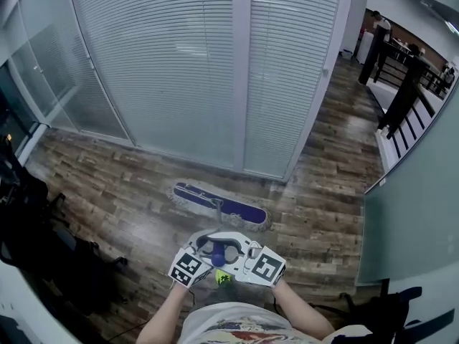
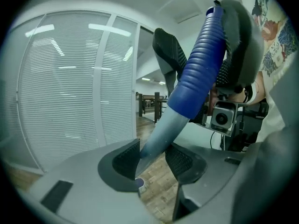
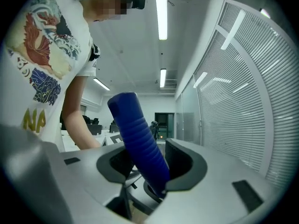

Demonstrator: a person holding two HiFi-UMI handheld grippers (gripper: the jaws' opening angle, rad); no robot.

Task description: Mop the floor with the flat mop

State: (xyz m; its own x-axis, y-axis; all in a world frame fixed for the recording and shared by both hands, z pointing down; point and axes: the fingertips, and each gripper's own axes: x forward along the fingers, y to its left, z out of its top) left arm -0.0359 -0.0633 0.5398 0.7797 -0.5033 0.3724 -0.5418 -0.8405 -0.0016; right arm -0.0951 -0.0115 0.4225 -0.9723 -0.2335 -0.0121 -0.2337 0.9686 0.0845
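The flat mop's blue head (image 1: 219,205) lies on the wood floor just before the blinds. Its pole rises toward me and ends in a ribbed blue grip (image 1: 217,256). My left gripper (image 1: 209,248) and right gripper (image 1: 231,251) meet at that grip from either side. In the left gripper view, the grey pole (image 2: 163,134) leans on one pad of the left gripper (image 2: 152,160), with a gap to the other. In the right gripper view, the blue grip (image 3: 138,134) rests against one pad of the right gripper (image 3: 147,164), clear of the other. Both stand open around the handle.
A glass wall with white blinds (image 1: 179,63) runs close behind the mop head. Dark bags and gear (image 1: 43,242) crowd the left side, and another dark item (image 1: 387,314) sits at the lower right. A black railing (image 1: 401,84) stands far right.
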